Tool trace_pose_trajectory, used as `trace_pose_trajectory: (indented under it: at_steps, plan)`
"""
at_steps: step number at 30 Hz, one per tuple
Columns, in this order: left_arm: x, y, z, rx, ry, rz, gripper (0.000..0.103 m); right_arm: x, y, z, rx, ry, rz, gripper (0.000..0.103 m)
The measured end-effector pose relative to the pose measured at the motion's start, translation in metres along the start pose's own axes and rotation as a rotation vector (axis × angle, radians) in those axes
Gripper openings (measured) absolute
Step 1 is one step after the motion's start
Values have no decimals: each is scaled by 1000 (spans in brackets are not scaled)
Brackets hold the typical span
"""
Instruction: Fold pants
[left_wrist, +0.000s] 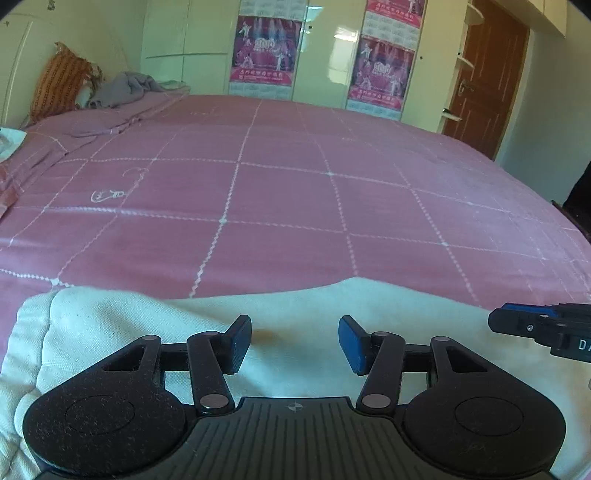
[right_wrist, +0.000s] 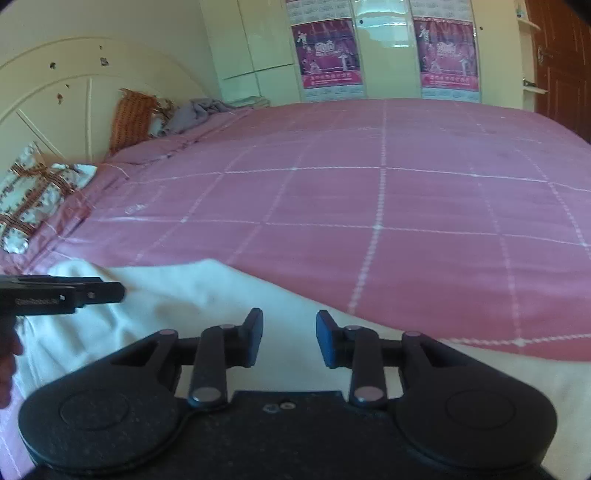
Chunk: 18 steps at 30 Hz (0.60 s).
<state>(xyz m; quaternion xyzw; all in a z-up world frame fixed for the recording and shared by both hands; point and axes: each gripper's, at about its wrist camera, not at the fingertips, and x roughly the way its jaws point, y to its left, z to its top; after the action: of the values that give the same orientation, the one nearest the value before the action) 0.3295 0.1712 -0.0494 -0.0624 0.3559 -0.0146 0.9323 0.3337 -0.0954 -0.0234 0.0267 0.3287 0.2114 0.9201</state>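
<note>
Left claw (left_wrist: 294, 343): spread, nothing between the pads, hanging just above the cream cloth.
Right claw (right_wrist: 289, 339): spread a little less wide, likewise empty, over the same cloth; seen also at the right edge of the left wrist view.
Pants (left_wrist: 207, 325): cream, plain woven fabric, lying on the near edge of the bed directly under both claws; rounded, doubled-looking edge with a stitched seam at the left end; far edge runs in a soft wavy line across the pink sheet.
Surface look: mostly flat, shallow creases toward the left, a faint yellowish mark just ahead of the left claw.
Shape: legs and waistband not tellable from these views; only a broad pale band visible, so how many layers cannot be said for sure.
Progress: judged part-way, since the thick rounded left end suggests at least one fold laid and both claws hang free of the cloth.
Left to do: probably another fold to bring it to a compact stack, then smoothing; needs a fresh pinch on an edge first.
Bed (left_wrist: 295, 192): pink sheet with white grid lines, bare beyond the pants.
Far end: orange cushion (left_wrist: 59, 81) and grey crumpled cloth (left_wrist: 125, 86) at the headboard, wardrobe with posters (left_wrist: 264, 51) behind.
</note>
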Motion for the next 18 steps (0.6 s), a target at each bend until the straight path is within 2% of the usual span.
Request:
trace_pose_trajectory:
  at_steps: [1, 2, 3, 4, 5, 6, 7, 9, 10, 12, 13, 14, 16, 17, 18]
  plan:
    - [20, 6, -4, -1, 83, 16, 53, 9, 7, 3, -3, 4, 32, 33]
    - [33, 11, -10, -7, 117, -1, 54, 22, 14, 3, -18, 30, 56, 30]
    - [32, 11, -10, -21, 113, -14, 54, 41, 19, 2, -34, 95, 56, 28]
    - [27, 11, -4, -32, 121, -9, 54, 60, 23, -3, -52, 180, 20, 28]
    - [15, 10, 0, -27, 81, -2, 54, 68, 28, -6, -89, 181, -8, 29]
    - [2, 9, 1, -9, 9, 14, 55, 63, 33, -3, -102, 165, -17, 30]
    - [-2, 10, 2, 7, -11, 46, 55, 56, 35, 0, -93, 133, 2, 30]
    - [9, 23, 1, -1, 19, 111, 55, 44, 41, 7, -80, 42, 54, 32]
    - [23, 33, -5, -31, 82, 128, 55, 46, 45, 9, -86, 28, 69, 33]
    - [32, 49, -9, -61, 79, 80, 58, 67, 52, 9, -88, 78, 105, 32]
    - [27, 49, -5, -71, 84, 78, 58, 83, 54, 6, -101, 150, 80, 31]
    - [17, 49, -2, -82, 56, 78, 58, 95, 54, 3, -130, 171, 58, 31]
    - [-4, 48, -6, -75, -13, 49, 58, 88, 56, 12, -113, 170, 50, 31]
    - [-11, 49, -11, -67, -13, 34, 59, 74, 51, 15, -78, 127, 72, 33]
    - [-16, 49, -18, -55, -5, 18, 65, 57, 42, 15, -57, 79, 87, 34]
